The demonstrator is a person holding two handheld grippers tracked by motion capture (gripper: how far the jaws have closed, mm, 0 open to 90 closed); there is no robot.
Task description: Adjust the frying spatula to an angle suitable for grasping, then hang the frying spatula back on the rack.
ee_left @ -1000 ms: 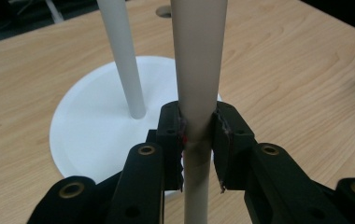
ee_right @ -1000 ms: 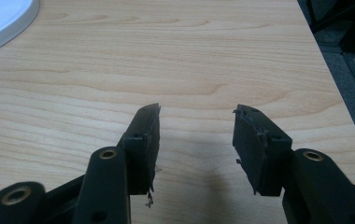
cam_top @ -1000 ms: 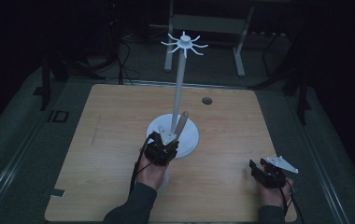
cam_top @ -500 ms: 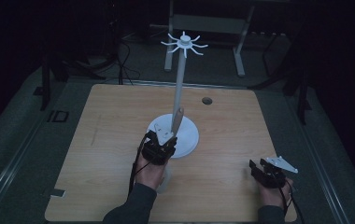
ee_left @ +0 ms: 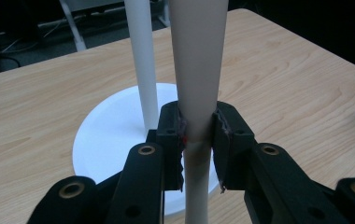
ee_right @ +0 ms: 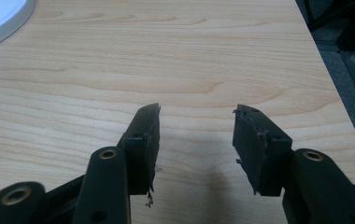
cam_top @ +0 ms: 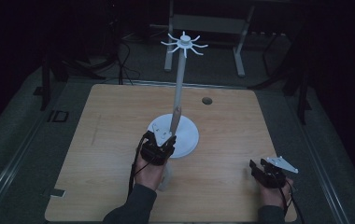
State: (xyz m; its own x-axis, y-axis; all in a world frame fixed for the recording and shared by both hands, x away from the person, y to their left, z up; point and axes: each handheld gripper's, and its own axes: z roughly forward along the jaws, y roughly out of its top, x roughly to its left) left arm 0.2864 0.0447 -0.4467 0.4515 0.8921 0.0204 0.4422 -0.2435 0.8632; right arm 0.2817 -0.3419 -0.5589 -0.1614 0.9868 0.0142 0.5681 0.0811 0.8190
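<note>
Gripping a pale, cream-coloured tapered rod [ee_left: 198, 70] near its lower part, the left gripper [cam_top: 158, 145] has its black jaws clamped on both sides of the shaft, with the rod's long axis running up toward twelve o'clock in the left gripper view, nearly parallel to the white upright pole [ee_left: 140, 60] of the stand just beside it at eleven o'clock. In the high view the rod leans toward the pole above the round white base plate [cam_top: 187, 135], so the left hand is by far the nearer one. The right gripper [cam_top: 265, 171] rests well apart at four o'clock near the wooden table's [cam_top: 110, 121] front right edge, jaws parted with nothing between them. Open tabletop lies all around the base, and the hooked white crown [cam_top: 184, 43] stands high above.
</note>
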